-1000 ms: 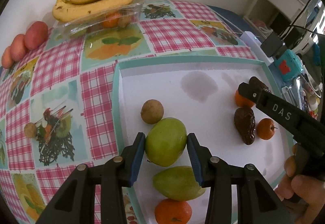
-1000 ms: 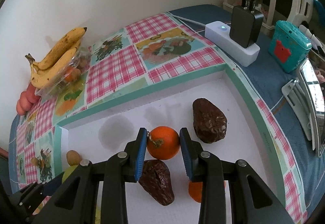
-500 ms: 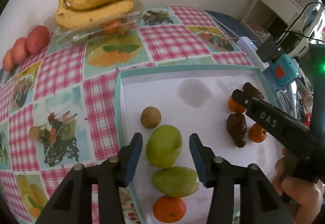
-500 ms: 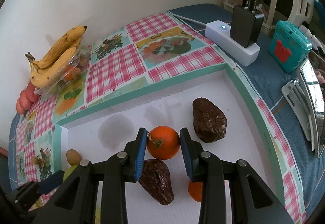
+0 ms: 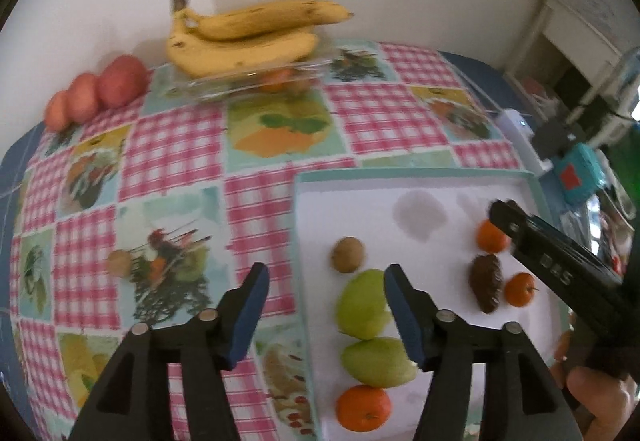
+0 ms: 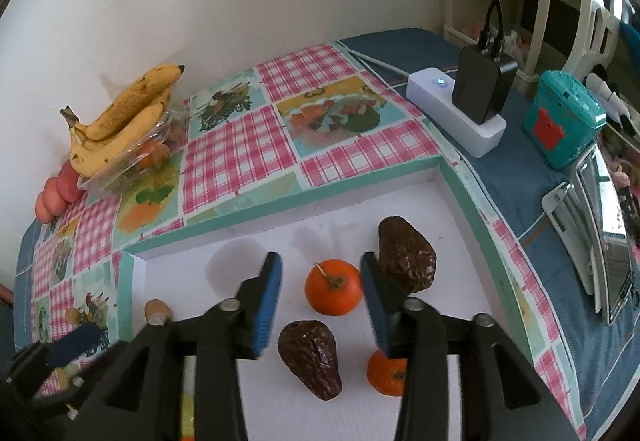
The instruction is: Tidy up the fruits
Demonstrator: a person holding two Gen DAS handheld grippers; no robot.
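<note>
A white tray with a teal rim (image 5: 400,173) holds the sorted fruit. My left gripper (image 5: 324,307) hovers over the tray's left edge with its jaws opening. A green fruit (image 5: 360,307) lies by its right finger, untouched, with a second green fruit (image 5: 376,361) and an orange (image 5: 362,407) below it. My right gripper (image 6: 320,299) is also opening. An orange (image 6: 333,287) rests on the tray between its pads, free of them. Two dark avocados (image 6: 406,255) (image 6: 312,359) and another orange (image 6: 386,371) lie around it.
Bananas (image 5: 248,37) lie on a clear plastic box (image 5: 256,81) at the back, with red fruits (image 5: 120,81) to their left. A small brown fruit (image 5: 347,260) is in the tray. A power strip (image 6: 456,113) and a teal box (image 6: 560,121) stand to the right.
Both grippers have let go. The left one opened off the green fruit, rose and shifted left. The right one opened around the orange, which stays on the tray.
</note>
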